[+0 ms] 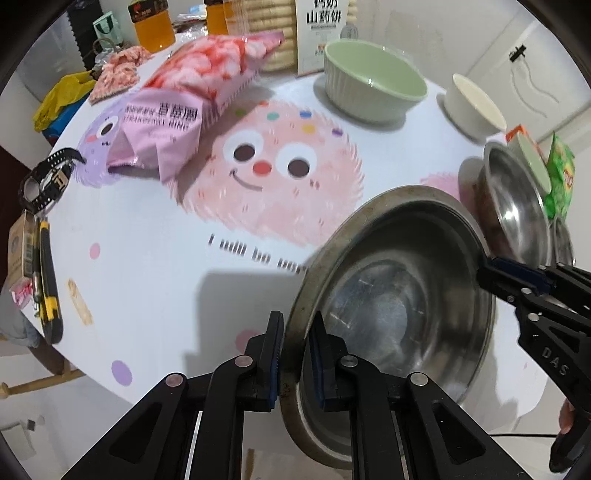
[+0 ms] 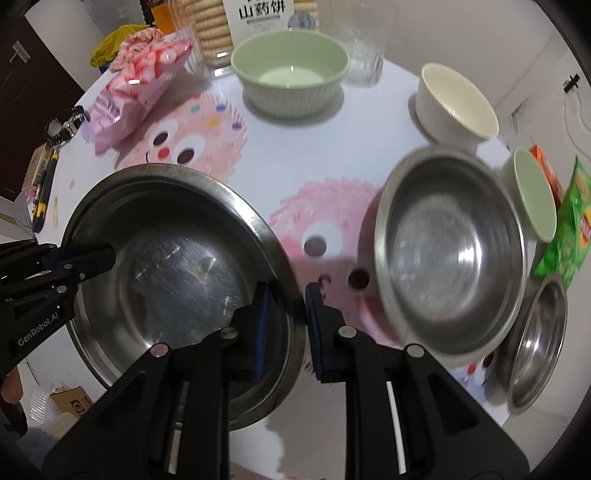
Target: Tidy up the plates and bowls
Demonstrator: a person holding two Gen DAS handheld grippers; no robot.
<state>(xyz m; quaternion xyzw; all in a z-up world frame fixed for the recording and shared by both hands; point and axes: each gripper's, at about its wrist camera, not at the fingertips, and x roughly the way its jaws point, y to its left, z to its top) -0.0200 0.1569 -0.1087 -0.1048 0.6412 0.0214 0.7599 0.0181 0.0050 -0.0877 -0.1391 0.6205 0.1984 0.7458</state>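
I hold a large steel bowl (image 1: pixel 399 295) between both grippers, a little above the round table (image 1: pixel 147 288), where its shadow falls. My left gripper (image 1: pixel 293 354) is shut on its near rim. My right gripper (image 2: pixel 290 325) is shut on the opposite rim, and appears in the left wrist view as the right gripper (image 1: pixel 484 269). The left gripper (image 2: pixel 107 258) shows at the bowl's far edge in the right wrist view. A second steel bowl (image 2: pixel 450 258) sits to the right, with a small steel dish (image 2: pixel 535 343) beyond. A green bowl (image 2: pixel 291 70), a white bowl (image 2: pixel 458 107) and a small green bowl (image 2: pixel 535 195) stand further back.
A pink snack bag (image 1: pixel 177 110), a watch (image 1: pixel 48 181) and a yellow-black knife (image 1: pixel 46 280) lie at the left. A biscuit box (image 1: pixel 321 22), bottles and a glass (image 2: pixel 364 55) line the back. A green crisp bag (image 2: pixel 565 229) lies at the right edge.
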